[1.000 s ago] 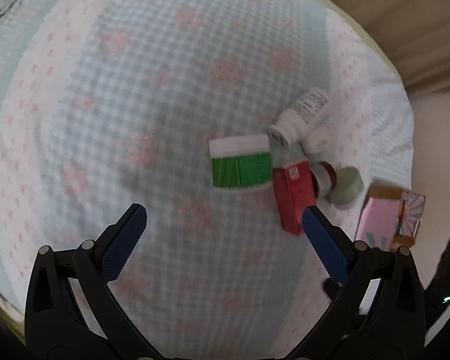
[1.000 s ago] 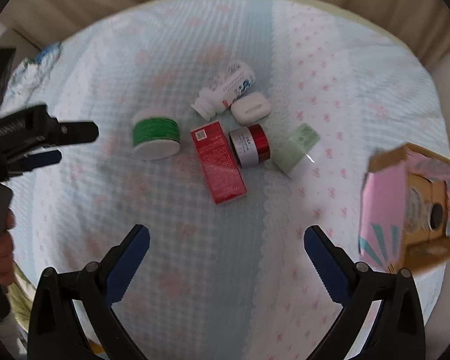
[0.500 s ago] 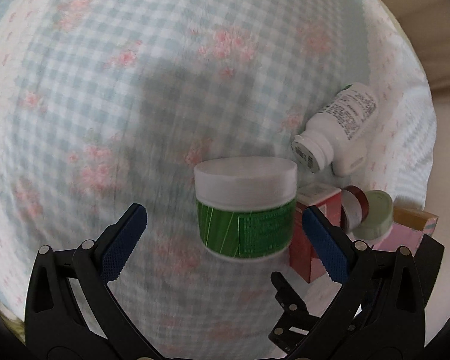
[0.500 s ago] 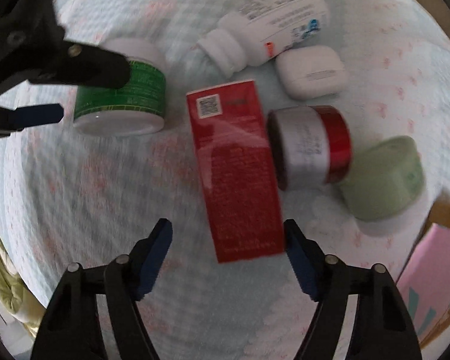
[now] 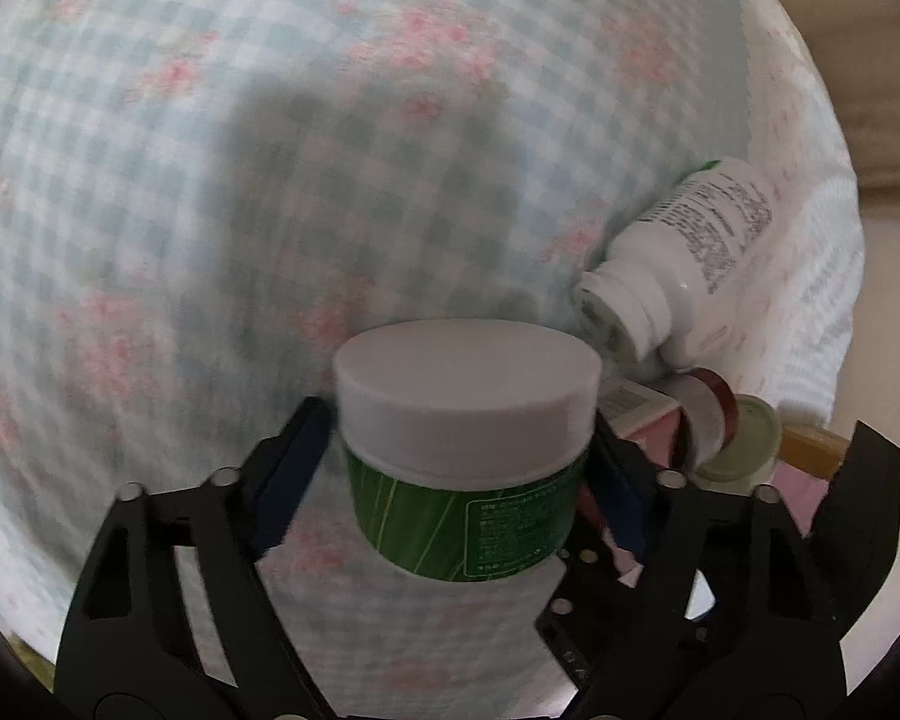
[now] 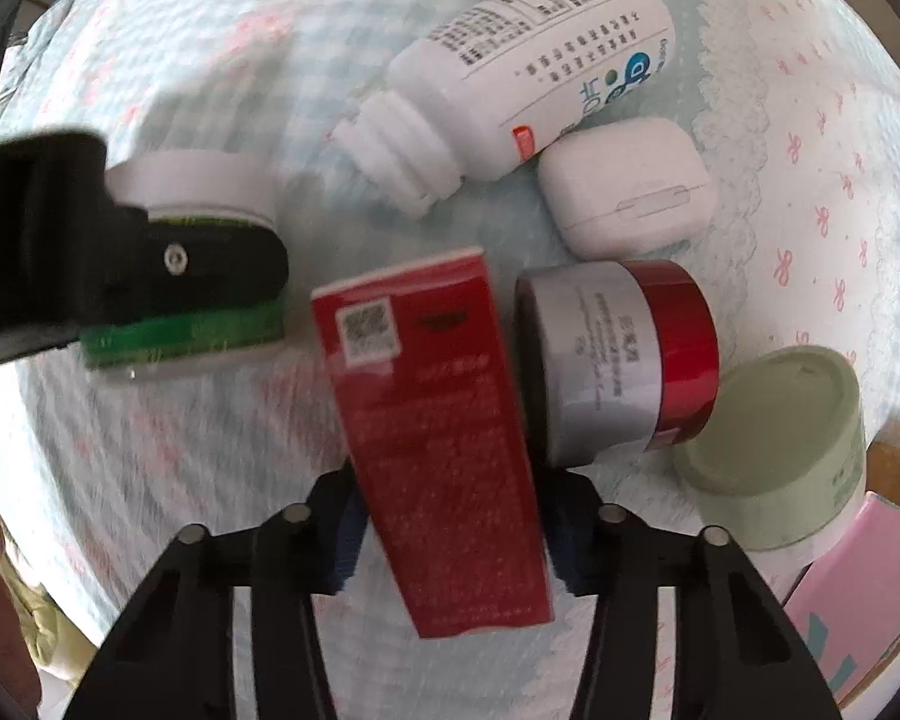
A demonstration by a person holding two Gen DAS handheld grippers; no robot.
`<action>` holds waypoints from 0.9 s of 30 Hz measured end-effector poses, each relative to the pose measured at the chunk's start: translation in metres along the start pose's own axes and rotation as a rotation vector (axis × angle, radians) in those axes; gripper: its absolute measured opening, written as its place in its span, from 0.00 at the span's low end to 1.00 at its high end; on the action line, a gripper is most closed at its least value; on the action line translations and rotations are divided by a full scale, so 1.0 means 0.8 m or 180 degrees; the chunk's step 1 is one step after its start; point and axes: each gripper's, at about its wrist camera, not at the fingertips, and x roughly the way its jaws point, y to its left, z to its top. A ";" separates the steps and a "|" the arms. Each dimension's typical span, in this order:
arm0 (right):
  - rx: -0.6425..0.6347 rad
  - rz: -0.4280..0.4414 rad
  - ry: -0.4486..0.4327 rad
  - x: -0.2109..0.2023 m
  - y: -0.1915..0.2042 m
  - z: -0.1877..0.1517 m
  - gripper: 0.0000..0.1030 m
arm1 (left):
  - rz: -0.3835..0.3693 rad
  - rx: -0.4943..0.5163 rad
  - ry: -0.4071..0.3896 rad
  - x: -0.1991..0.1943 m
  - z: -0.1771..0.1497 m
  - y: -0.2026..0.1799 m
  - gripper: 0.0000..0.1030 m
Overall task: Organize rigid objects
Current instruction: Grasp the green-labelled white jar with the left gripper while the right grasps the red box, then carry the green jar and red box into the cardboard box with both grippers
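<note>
My left gripper (image 5: 459,468) is shut on a green jar with a white lid (image 5: 468,420), its blue pads against the jar's sides. The same jar shows in the right wrist view (image 6: 198,276), partly hidden by the left gripper's black finger. My right gripper (image 6: 450,534) is shut on a red box (image 6: 432,420) lying flat on the checked cloth. A white pill bottle (image 6: 510,66) lies on its side behind the box. A white case (image 6: 627,186), a red and silver jar (image 6: 618,354) and a pale green jar (image 6: 774,444) lie to the right.
A pink cardboard box (image 6: 858,606) stands at the lower right, at the cloth's edge. The checked floral cloth (image 5: 270,180) stretches to the left and far side. The pill bottle (image 5: 684,264) lies just right of the green jar in the left wrist view.
Both grippers moved in and down. The left closed onto the green jar; the right closed onto the red box.
</note>
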 end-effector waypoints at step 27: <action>0.0387 0.0260 -0.0462 -0.089 -0.012 -0.049 0.40 | 0.0173 0.0465 -0.0598 -0.135 -0.072 -0.001 0.66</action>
